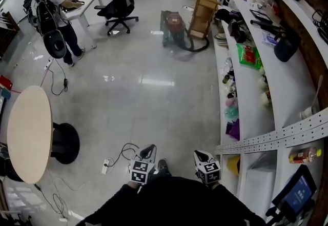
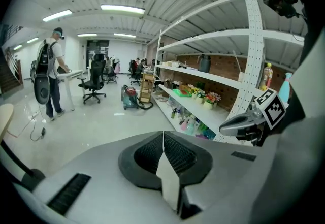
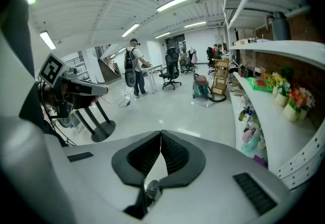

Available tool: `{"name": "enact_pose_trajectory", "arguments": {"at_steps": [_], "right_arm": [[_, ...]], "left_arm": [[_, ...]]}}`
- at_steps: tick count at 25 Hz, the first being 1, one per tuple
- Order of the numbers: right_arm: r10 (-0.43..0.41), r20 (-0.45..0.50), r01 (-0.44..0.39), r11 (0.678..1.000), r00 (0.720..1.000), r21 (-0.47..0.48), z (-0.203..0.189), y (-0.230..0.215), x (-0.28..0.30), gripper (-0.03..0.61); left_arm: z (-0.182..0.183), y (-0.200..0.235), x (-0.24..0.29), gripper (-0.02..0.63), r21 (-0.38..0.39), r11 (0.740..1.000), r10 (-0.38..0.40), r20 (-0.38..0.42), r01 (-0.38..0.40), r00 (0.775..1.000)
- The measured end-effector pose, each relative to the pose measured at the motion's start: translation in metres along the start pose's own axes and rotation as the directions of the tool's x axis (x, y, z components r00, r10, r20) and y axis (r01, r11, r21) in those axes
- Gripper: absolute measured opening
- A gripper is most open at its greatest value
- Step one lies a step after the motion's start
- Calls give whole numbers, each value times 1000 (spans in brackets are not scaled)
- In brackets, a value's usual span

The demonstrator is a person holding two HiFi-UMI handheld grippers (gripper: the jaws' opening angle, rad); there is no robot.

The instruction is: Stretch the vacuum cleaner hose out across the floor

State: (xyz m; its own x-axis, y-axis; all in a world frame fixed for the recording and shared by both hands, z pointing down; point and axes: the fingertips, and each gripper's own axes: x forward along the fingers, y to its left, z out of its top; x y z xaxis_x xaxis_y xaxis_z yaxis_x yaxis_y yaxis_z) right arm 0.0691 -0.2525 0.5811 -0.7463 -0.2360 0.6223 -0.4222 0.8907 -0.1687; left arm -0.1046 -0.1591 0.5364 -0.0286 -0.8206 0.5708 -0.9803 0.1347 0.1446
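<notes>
I hold the left hand-held gripper [image 1: 148,150] and the right hand-held gripper [image 1: 201,157] low in front of me. Both are clenched shut and empty.

Just left of the left one, a power strip [image 1: 106,165] and its loose cable lie on the floor. They could catch a foot as I move off.

Shelves [image 1: 246,81] crowded with small goods run close along the right one's side.

Far ahead of both, across open floor, stands the vacuum cleaner [image 1: 173,27]. Its hose [image 1: 197,45] is curled at its base, beside a wooden stand [image 1: 201,12].

As I see it, a hard pull could snag that stand, drag the cleaner itself, or sweep goods off the low shelves.

Far ahead and left, a person [image 1: 54,15] stands beside an office chair [image 1: 120,4], within reach of a swinging hose.
</notes>
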Motion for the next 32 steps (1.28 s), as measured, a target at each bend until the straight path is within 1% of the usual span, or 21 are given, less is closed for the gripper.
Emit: {"name": "enact_pose_trajectory", "arguments": {"at_steps": [2, 4, 6, 8, 10, 12, 15, 18, 22, 24, 25, 27, 29, 30, 32], "right_arm": [[-36, 45, 37, 999, 998, -29, 34, -9, 16, 14], [-83, 87, 87, 996, 993, -37, 64, -23, 29, 14], [-112, 105, 117, 993, 988, -34, 82, -37, 38, 14], [-118, 105, 122, 992, 987, -33, 96, -50, 51, 14], [-112, 91, 115, 993, 989, -28, 108, -65, 70, 14], [-90, 77, 92, 996, 993, -22, 119, -82, 97, 14], [-15, 58, 17, 999, 998, -46, 148, -102, 147, 14], [64, 78, -58, 995, 995, -81, 185, -136, 192, 14], [135, 104, -123, 985, 985, -118, 247, -192, 231, 14], [134, 118, -119, 984, 984, -129, 277, -221, 247, 14], [127, 121, -111, 986, 984, -128, 289, -236, 256, 14], [117, 123, -104, 989, 986, -108, 305, -258, 272, 14], [113, 95, -104, 990, 989, -97, 315, -271, 285, 14], [105, 76, -97, 990, 992, -99, 320, -277, 292, 14], [95, 73, -90, 993, 993, -76, 324, -289, 313, 14]], "left_arm": [[14, 25, 18, 23, -16, 1000, -21, 6, 21, 1000], [36, 42, 37, 23, 18, 998, -61, 29, 61, 998], [55, 47, 56, 23, 52, 993, -111, 39, 109, 993], [70, 51, 76, 23, 40, 990, -140, 44, 138, 989], [86, 56, 102, 23, 6, 990, -142, 50, 142, 989], [104, 63, 129, 23, -23, 991, -129, 54, 131, 990], [127, 75, 167, 23, -38, 994, -97, 41, 98, 994], [149, 90, 196, 23, -50, 998, -32, 10, 32, 999], [200, 113, 233, 23, -72, 995, 63, 13, -62, 998], [228, 120, 257, 23, -97, 991, 98, 35, -95, 995], [241, 122, 269, 23, -106, 990, 103, 47, -98, 994], [261, 123, 291, 23, -89, 992, 91, 57, -86, 994], [270, 132, 312, 23, -55, 996, 77, 36, -75, 996], [272, 140, 325, 23, -50, 996, 73, 18, -71, 997], [276, 156, 354, 23, -63, 997, 53, -11, -53, 999]]}}
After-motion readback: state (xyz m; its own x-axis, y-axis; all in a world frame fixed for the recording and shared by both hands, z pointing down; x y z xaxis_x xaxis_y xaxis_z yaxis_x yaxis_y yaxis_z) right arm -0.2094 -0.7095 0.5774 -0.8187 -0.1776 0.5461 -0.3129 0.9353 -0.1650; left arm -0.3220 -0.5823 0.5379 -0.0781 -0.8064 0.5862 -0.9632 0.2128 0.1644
